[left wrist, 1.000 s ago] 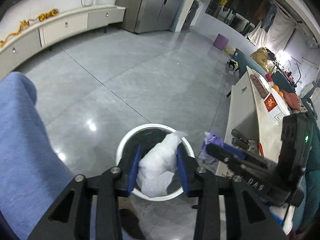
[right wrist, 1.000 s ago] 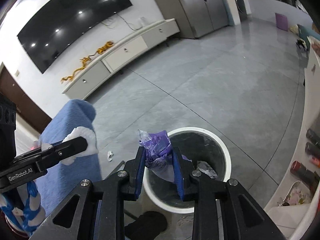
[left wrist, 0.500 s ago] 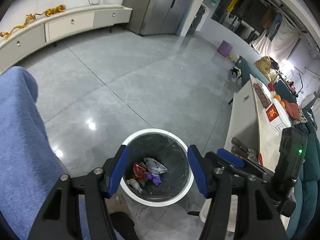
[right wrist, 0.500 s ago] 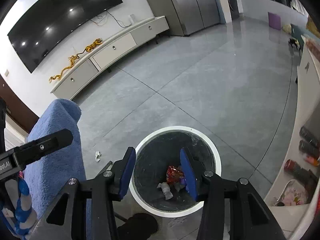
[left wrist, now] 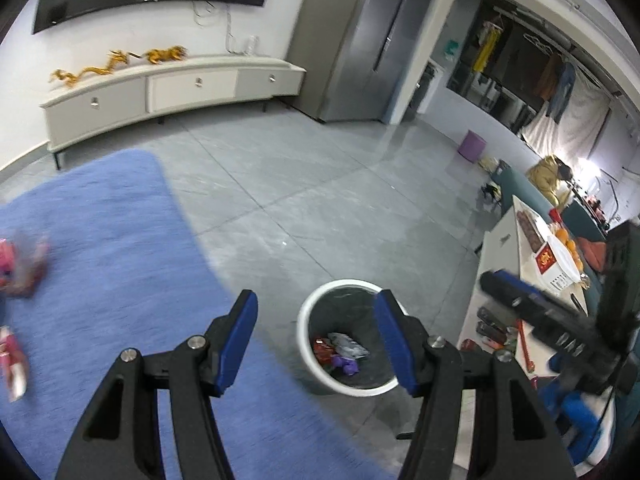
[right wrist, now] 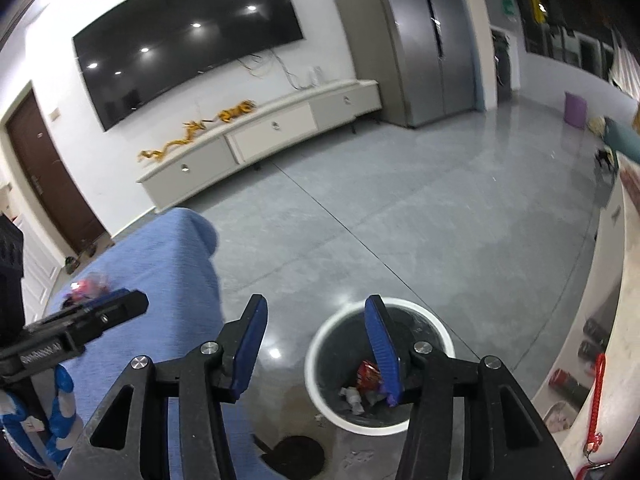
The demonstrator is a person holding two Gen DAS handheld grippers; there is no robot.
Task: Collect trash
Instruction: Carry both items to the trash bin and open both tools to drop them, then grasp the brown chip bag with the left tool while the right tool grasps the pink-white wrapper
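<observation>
A round white bin (left wrist: 308, 322) with a dark liner stands on the grey floor, holding red, silver and purple wrappers (left wrist: 338, 354). My left gripper (left wrist: 316, 338) hovers above and left of it, open, with nothing between its blue pads. In the right wrist view the same bin (right wrist: 316, 364) lies below my right gripper (right wrist: 318, 350), whose jaws are opening and empty. Pink trash (left wrist: 18, 264) lies blurred on the blue cloth (left wrist: 100, 260) at far left, and shows as a pink piece (right wrist: 86, 286) in the right wrist view.
A white counter (left wrist: 504, 248) with a red-and-white box, oranges and bottles runs along the right. A long white cabinet (left wrist: 168, 88) under a wall TV, a tall grey fridge (left wrist: 360, 40) and a purple stool (left wrist: 472, 146) stand farther off across bare grey floor.
Both grippers let go of their trash, the white wad and the purple wrapper, into the bin. Both then opened and rose; the left swung toward the blue cloth.
</observation>
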